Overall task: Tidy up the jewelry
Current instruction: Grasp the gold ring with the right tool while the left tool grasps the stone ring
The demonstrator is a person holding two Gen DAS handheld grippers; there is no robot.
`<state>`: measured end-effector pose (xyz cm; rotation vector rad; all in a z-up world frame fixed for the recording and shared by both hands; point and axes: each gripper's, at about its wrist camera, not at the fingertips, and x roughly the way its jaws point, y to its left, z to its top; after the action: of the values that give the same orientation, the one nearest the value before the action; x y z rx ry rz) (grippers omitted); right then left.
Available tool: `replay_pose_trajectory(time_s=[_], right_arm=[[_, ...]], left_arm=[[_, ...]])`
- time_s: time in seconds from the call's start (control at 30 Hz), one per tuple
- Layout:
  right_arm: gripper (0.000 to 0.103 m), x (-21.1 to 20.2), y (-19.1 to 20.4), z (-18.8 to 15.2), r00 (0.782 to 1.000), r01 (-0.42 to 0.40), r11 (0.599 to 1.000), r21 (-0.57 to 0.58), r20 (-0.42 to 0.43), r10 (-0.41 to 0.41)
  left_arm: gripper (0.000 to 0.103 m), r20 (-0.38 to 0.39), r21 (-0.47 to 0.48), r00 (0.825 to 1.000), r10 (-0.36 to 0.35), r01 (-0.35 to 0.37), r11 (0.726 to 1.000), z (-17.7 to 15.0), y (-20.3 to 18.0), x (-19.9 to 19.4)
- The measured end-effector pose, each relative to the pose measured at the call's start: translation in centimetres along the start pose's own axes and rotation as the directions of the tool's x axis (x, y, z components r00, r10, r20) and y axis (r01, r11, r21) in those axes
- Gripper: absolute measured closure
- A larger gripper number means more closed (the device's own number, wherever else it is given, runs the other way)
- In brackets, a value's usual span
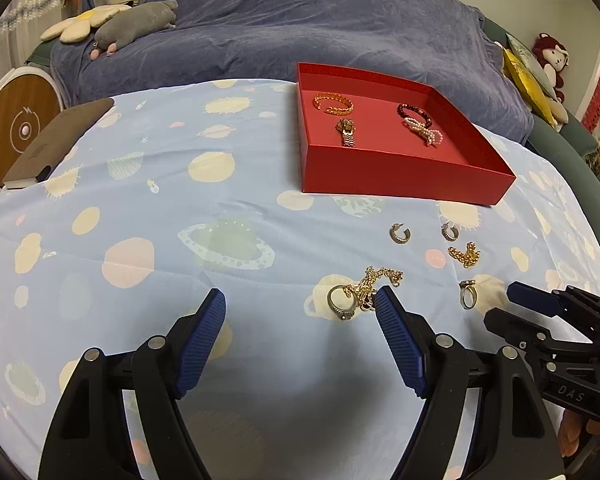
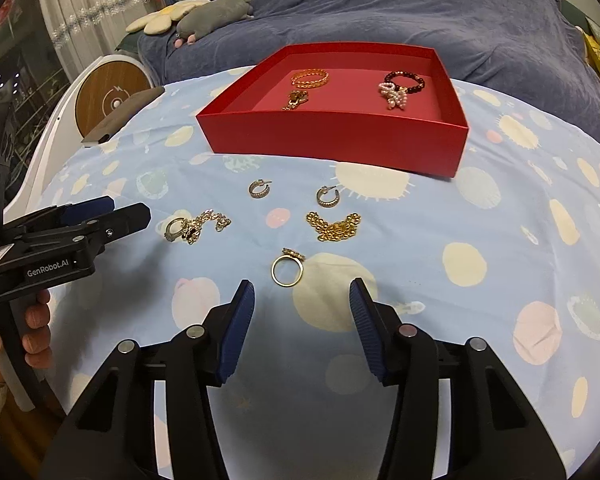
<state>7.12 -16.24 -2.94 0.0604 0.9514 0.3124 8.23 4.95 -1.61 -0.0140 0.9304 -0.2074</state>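
Observation:
A red box [image 1: 404,176] [image 2: 340,140] on the blue patterned cloth holds a gold bangle [image 1: 334,104], a watch [image 1: 348,132], a dark bead bracelet [image 2: 406,80] and a pearl bracelet [image 2: 394,96]. In front of it lie two hoop earrings [image 2: 259,189] [image 2: 327,196], a gold chain [image 2: 334,226], a tangled necklace [image 1: 374,278] beside a silver ring [image 1: 341,300], and a gold ring [image 2: 287,270]. My right gripper [image 2: 301,283] is open just short of the gold ring. My left gripper [image 1: 300,294] is open, with its right fingertip beside the necklace.
A brown flat case [image 1: 56,140] lies at the cloth's far left edge, by a round wooden-faced device [image 1: 16,128]. Plush toys [image 1: 136,28] rest on the blue blanket behind. A hand [image 2: 36,332] holds the left gripper's handle.

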Motion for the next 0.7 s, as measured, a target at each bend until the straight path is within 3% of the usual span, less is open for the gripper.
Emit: replay_pose_trajectory(time_s=[0.27, 0.47, 0.7], right_arm=[[0.064, 2.2, 0.6, 0.9, 1.000, 0.012, 1.000, 0.002, -0.007, -0.012], [0.085, 2.6, 0.9, 1.1, 0.998, 0.069, 0.997, -0.032, 0.008, -0.069], [0.085, 1.9, 0.5, 1.0, 0.999, 0.049, 0.999, 0.005, 0.002, -0.049]], left_arm=[[0.029, -0.024, 0.000, 1.000, -0.007, 0.007, 1.000, -1.0, 0.6, 0.3], [0.029, -0.043, 0.021, 0.999, -0.006, 0.007, 1.000, -1.9, 0.7, 0.8], [0.030, -0.021, 0.055, 1.000, -0.013, 0.014, 0.998, -1.6, -0.6, 1.2]])
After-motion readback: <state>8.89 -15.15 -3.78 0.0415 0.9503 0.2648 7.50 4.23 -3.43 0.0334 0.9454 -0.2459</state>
